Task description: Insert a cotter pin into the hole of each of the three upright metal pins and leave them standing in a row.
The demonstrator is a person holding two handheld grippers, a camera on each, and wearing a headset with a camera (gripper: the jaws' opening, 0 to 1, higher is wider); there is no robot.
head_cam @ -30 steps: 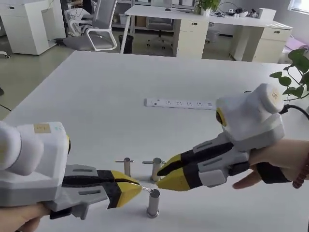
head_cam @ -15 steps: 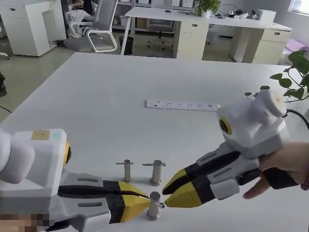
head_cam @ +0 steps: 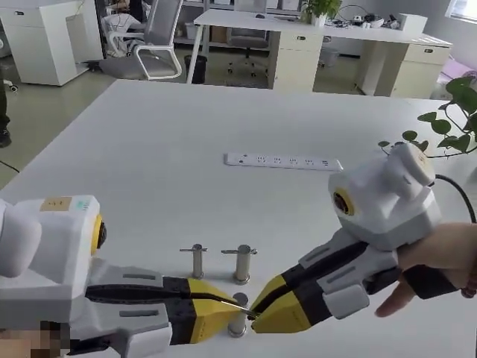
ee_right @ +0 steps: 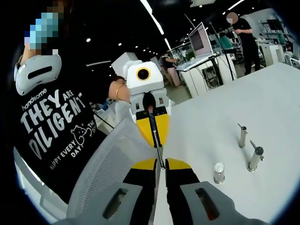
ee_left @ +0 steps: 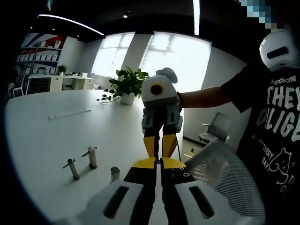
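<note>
Cotter pin (ee_right: 157, 143), a thin silver wire, spans between yellow-tipped left gripper (head_cam: 221, 304) and right gripper (head_cam: 258, 317), both nipped narrow on it beside the bare grey upright metal pin (ee_right: 219, 172), likely regripping to line up its hole; two fitted metal pins (head_cam: 197, 259) stand behind

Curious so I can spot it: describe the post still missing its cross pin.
Find the white table and its power strip. In front of that, it's the nearest pin of three: bare-topped, while the two rear pins carry cotter pins.
</note>
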